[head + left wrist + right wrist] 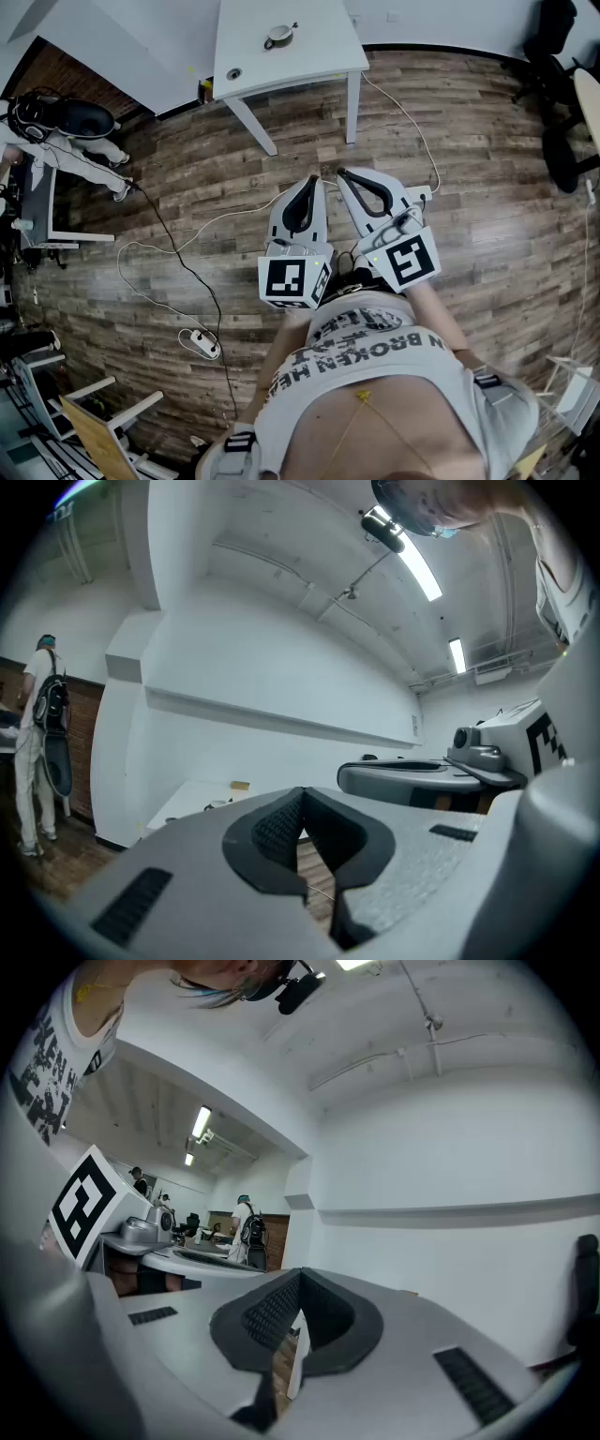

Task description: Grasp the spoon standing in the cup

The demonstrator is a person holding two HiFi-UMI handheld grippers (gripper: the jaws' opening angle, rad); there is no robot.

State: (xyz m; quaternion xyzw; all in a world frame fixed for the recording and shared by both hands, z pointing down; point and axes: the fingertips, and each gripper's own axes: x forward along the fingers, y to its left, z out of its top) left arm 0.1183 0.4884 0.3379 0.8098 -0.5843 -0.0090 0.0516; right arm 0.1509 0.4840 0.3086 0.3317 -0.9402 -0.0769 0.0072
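Observation:
The cup (pixel 278 37) stands far off on a white table (pixel 319 47) at the top of the head view, with the spoon (pixel 289 29) leaning out of it. In the left gripper view the table (pixel 192 797) and the cup (pixel 219 804) show small in the distance. My left gripper (pixel 314 180) (pixel 302 795) and right gripper (pixel 342 173) (pixel 299 1279) hang side by side over the wooden floor, close to the person's body. Both are shut with nothing between their jaws. Both point toward the table and are well short of it.
A dark round disc (pixel 233 73) lies on the table and a small brown box (pixel 202 91) sits at its edge. Cables and a power strip (pixel 202 344) lie on the floor. Black chairs (pixel 561 141) stand at the right. A person (pixel 66 131) (pixel 39 742) stands at the left.

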